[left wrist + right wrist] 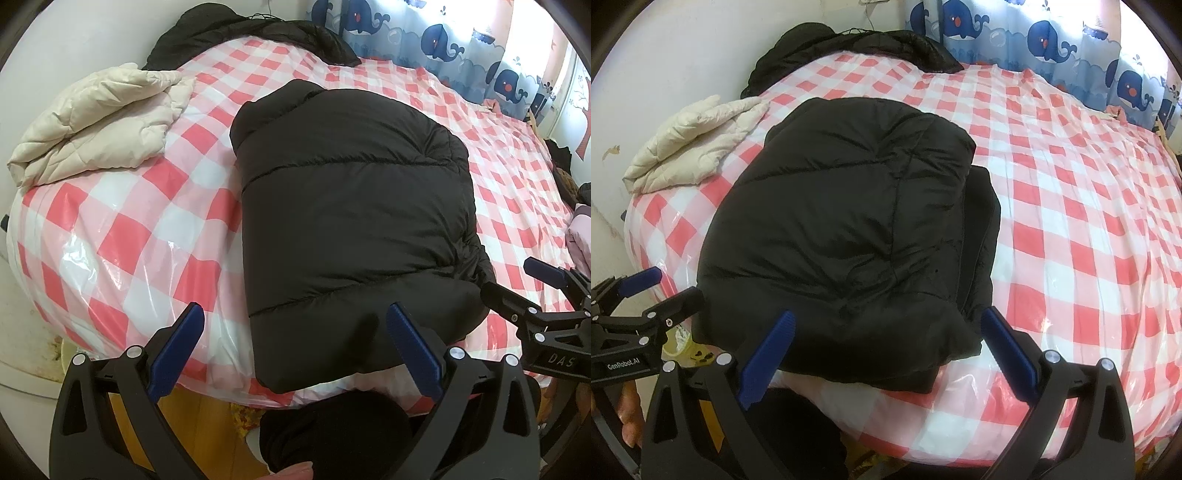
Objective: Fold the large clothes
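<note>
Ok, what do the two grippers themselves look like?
Both match: black plastic frames with silver bolts and two long fingers faced with ridged blue pads. The left gripper shows white "GenRobot.AI" lettering on its side in the right wrist view; the right gripper shows "DAS" in the left wrist view.

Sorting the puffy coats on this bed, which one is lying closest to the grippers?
The folded black puffer jacket at the bed's near edge; the cream one and the other black one lie farther back by the wall.
</note>
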`<move>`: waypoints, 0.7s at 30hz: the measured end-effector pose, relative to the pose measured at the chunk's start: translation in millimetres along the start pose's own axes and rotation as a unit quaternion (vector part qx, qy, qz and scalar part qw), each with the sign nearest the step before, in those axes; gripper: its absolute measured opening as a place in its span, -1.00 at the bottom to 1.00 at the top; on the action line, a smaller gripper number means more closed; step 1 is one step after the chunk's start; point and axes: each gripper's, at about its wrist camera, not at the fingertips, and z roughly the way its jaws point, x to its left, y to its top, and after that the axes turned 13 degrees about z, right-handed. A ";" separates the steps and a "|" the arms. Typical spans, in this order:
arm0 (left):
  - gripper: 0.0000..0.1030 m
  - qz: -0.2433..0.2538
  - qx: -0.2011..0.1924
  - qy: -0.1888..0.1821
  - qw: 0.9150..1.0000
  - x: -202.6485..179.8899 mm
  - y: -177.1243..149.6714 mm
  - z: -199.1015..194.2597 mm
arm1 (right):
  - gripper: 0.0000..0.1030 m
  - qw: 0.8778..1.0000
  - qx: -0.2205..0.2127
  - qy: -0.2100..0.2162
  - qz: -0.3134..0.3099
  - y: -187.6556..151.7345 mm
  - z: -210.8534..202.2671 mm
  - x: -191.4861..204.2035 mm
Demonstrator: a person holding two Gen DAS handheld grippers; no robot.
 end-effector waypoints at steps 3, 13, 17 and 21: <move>0.84 0.000 0.001 0.000 1.000 -0.2 0.9 0.9 | 0.87 1.000 0.009 -0.006 -0.008 0.8 1.9 0.5; 0.84 0.000 0.006 0.001 1.000 2.7 0.5 6.5 | 0.87 1.000 0.019 -0.008 -0.017 0.6 6.2 2.2; 0.84 0.001 0.009 0.001 1.000 5.6 3.2 10.6 | 0.87 1.000 0.020 -0.008 -0.017 0.7 7.2 3.3; 0.84 0.001 0.012 0.003 1.000 5.7 2.3 11.7 | 0.87 1.000 0.022 -0.008 -0.017 0.4 8.7 2.1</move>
